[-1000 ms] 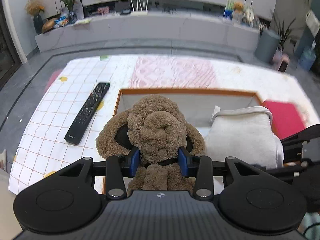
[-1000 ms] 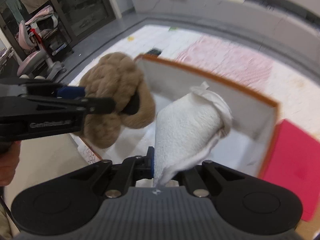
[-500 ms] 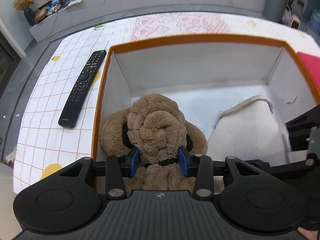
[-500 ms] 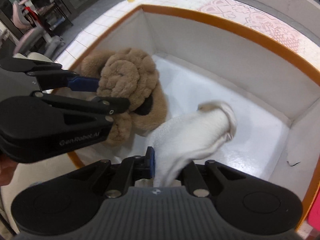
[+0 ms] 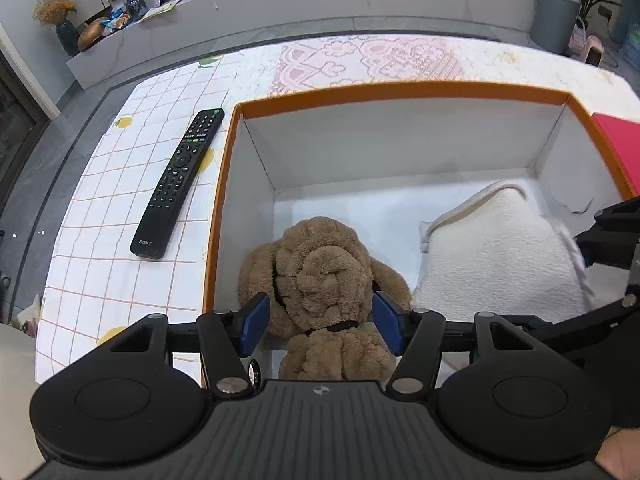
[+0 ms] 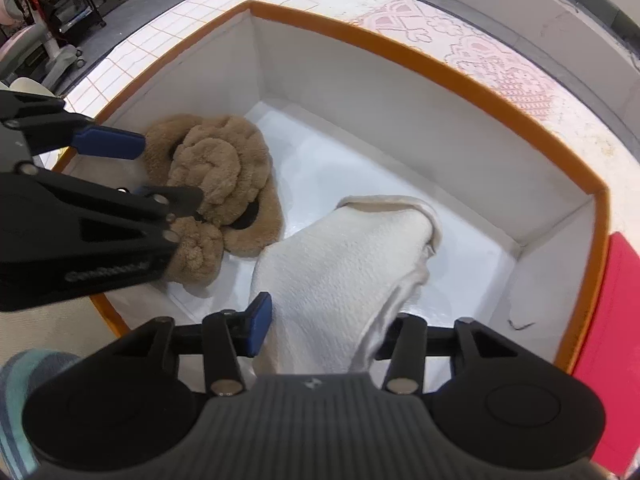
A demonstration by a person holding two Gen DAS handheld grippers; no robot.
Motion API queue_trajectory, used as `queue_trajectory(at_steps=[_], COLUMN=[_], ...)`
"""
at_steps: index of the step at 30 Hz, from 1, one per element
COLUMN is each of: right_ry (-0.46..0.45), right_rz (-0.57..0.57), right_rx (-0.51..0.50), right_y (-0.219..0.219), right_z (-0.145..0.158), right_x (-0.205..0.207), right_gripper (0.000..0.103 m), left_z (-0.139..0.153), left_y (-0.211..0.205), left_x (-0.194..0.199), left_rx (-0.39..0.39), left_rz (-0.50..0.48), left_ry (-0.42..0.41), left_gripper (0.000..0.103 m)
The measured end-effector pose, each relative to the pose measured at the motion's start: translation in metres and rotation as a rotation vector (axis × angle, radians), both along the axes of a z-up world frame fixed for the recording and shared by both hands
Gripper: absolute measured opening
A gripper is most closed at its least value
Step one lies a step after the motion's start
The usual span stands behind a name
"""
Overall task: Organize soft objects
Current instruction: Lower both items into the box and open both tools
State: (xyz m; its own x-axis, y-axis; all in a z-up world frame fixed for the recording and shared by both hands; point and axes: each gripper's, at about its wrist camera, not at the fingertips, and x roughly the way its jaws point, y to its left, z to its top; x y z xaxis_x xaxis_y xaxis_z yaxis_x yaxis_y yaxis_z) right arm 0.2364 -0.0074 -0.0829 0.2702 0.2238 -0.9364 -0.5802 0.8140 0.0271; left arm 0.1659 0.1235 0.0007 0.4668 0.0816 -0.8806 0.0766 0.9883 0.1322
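We have both soft things down inside the orange-rimmed box. The brown plush dog sits on the white floor at the box's left end, and the rolled white towel lies beside it to the right, the two close together. Our left claw is released, its blue pads standing clear on either side of the dog's neck. Our right claw is spread as well, straddling the near end of the towel; whether a pad brushes the cloth we cannot tell. By our judgement the placing is done, and what is left is to lift both claws out without dragging anything along.

Outside the box, a black remote lies on the checked cloth of the counter to the left, and something red borders the right wall. The box walls and the other claw crowd each withdrawal.
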Motion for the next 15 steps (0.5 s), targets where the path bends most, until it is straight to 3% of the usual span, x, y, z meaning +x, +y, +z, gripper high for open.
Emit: queue_trajectory(at_steps=[5,15], right_ry=[-0.049,-0.115], right_rz=[-0.007,-0.007], right_rx=[-0.044,-0.04], right_y=[-0.009,-0.031], right_z=[0.018,0.052], right_x=[-0.013,-0.036], right_gripper=[0.061,0.062], left_z=[0.012,0.035], left_y=[-0.003,-0.016], left_x=[-0.01,-0.032], left_rx=[-0.005,-0.004], left_rz=[-0.008,-0.031], left_ry=[-0.03,-0.063], left_gripper=[0.069,0.069])
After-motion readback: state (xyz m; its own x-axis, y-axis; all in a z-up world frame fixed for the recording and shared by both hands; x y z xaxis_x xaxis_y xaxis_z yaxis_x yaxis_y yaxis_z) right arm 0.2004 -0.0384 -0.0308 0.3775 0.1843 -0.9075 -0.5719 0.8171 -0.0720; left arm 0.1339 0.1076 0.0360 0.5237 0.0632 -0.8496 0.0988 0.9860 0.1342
